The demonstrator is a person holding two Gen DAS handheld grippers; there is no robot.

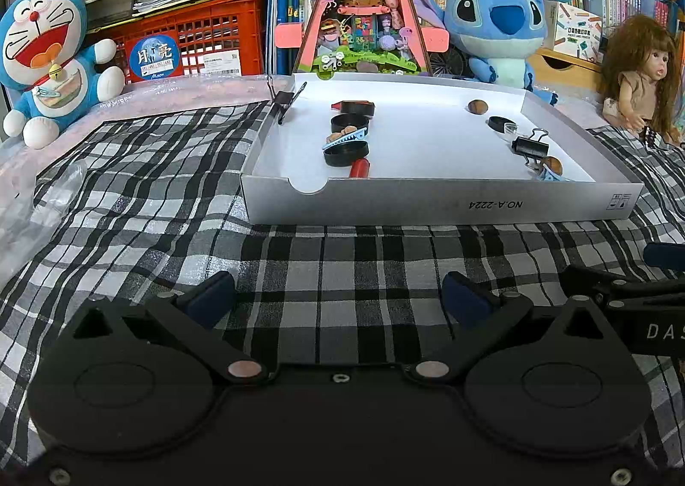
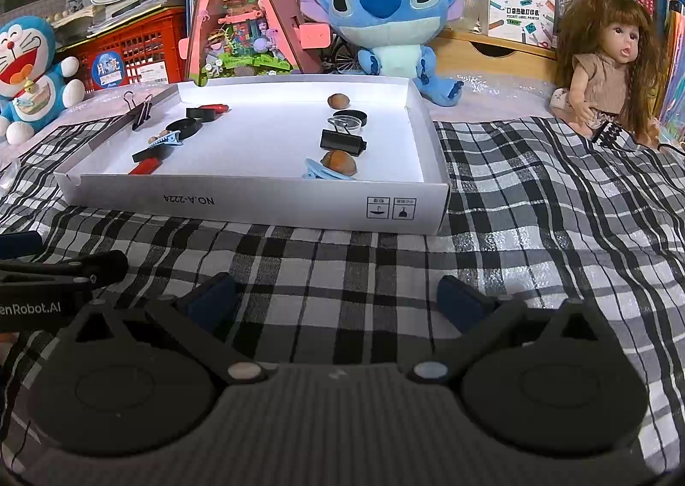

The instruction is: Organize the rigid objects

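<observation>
A shallow white box lid [image 1: 428, 203] [image 2: 257, 203] lies on the checked cloth ahead of both grippers. On its left lie black round caps [image 1: 349, 123], a blue hair clip [image 1: 344, 139] [image 2: 165, 140] and a red piece [image 1: 359, 167] [image 2: 145, 166]. On its right lie a brown nut [image 1: 478, 106] [image 2: 338, 100], a black cap [image 1: 501, 123], a black binder clip [image 1: 531, 146] [image 2: 342, 141], and another nut on a blue clip [image 2: 338, 163]. A second binder clip [image 1: 284, 99] [image 2: 139, 107] grips the left wall. My left gripper [image 1: 340, 300] and right gripper [image 2: 338, 300] are open and empty, near the cloth's front.
A Doraemon plush [image 1: 47, 62], a red crate [image 1: 192, 45], a pink triangular toy house [image 1: 361, 7], a Stitch plush [image 2: 389, 11] and a doll [image 2: 608, 58] line the back before bookshelves. Clear plastic wrap [image 1: 38, 203] lies at the left.
</observation>
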